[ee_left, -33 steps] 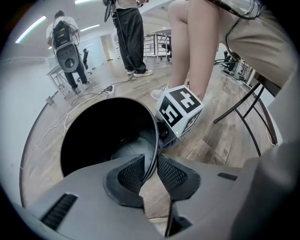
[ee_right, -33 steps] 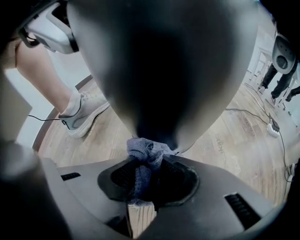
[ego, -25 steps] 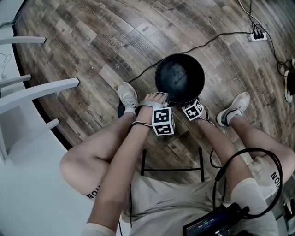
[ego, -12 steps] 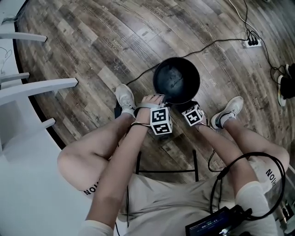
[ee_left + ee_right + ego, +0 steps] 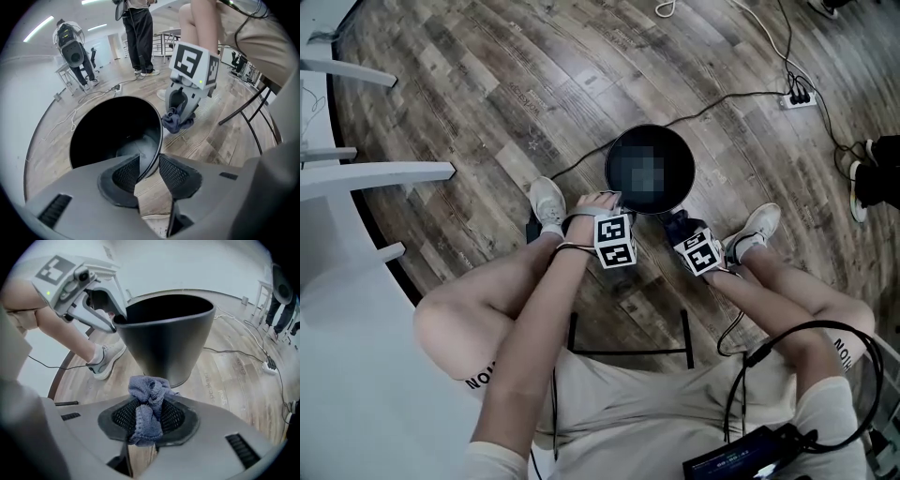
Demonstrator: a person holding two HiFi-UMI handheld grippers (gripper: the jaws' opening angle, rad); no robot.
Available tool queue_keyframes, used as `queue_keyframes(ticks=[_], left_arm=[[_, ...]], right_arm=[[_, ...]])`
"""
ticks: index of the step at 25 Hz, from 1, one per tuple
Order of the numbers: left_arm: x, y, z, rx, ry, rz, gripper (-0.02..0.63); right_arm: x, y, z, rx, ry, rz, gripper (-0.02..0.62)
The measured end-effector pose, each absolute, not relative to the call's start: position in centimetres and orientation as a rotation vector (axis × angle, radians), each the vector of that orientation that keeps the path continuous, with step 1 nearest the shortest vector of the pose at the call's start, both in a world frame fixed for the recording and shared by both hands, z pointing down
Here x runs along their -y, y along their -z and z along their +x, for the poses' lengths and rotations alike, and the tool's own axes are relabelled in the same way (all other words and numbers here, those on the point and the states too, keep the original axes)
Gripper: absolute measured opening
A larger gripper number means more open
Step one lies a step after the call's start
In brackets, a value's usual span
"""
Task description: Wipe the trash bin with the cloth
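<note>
Nearest to me, in the lower middle of the right gripper view, my right gripper point(image 5: 148, 420) was clamped on the cloth point(image 5: 149, 392). It was a blue-grey wad bunched between the 2 pads, with a tuft poking out ahead. I judged it soft, limp and light. It is best held by a thick fold, as here, so that the free tuft meets the surface.

Just beyond it, filling the centre of that view, stood the trash bin point(image 5: 168, 341), upright on the wooden floor point(image 5: 234, 376). It was black, tapered and open-topped. The cloth hung near its wall and looked clear of it.

My left gripper point(image 5: 149, 165) straddled the bin's rim at the lower middle of the left gripper view, with 1 pad inside and 1 outside. Its jaws had just been opening, and a sliver of gap showed at the outer pad. So they stood apart around the rim and were not pinching it.

I took the bin for thin-walled, smooth and light, likely to slide or tip under a firm wipe. The rim seemed the place to steady it.

Farther off, toward the upper right of the head view, a cable point(image 5: 727, 94) ran to a power strip point(image 5: 799, 96).
</note>
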State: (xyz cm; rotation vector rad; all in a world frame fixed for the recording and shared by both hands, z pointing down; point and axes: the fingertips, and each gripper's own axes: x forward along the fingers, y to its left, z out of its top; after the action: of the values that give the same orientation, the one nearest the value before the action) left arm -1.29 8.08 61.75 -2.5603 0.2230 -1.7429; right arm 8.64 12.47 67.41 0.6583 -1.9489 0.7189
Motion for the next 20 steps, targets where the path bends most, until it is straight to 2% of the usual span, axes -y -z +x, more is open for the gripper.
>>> queue_keyframes(ticks=[9,20], left_arm=[[-8.1,-62.8,-1.5,-0.165,1.751,-2.459,0.123],[-9.3,-63.1,0.5,-0.199,1.765,-2.493,0.115]], right_arm=[[-12.4,-61.6,6.3,2.055,-0.735,0.664,0.103],[-13.9,-59.3,5.4,2.086,-0.711,0.641,0.103]])
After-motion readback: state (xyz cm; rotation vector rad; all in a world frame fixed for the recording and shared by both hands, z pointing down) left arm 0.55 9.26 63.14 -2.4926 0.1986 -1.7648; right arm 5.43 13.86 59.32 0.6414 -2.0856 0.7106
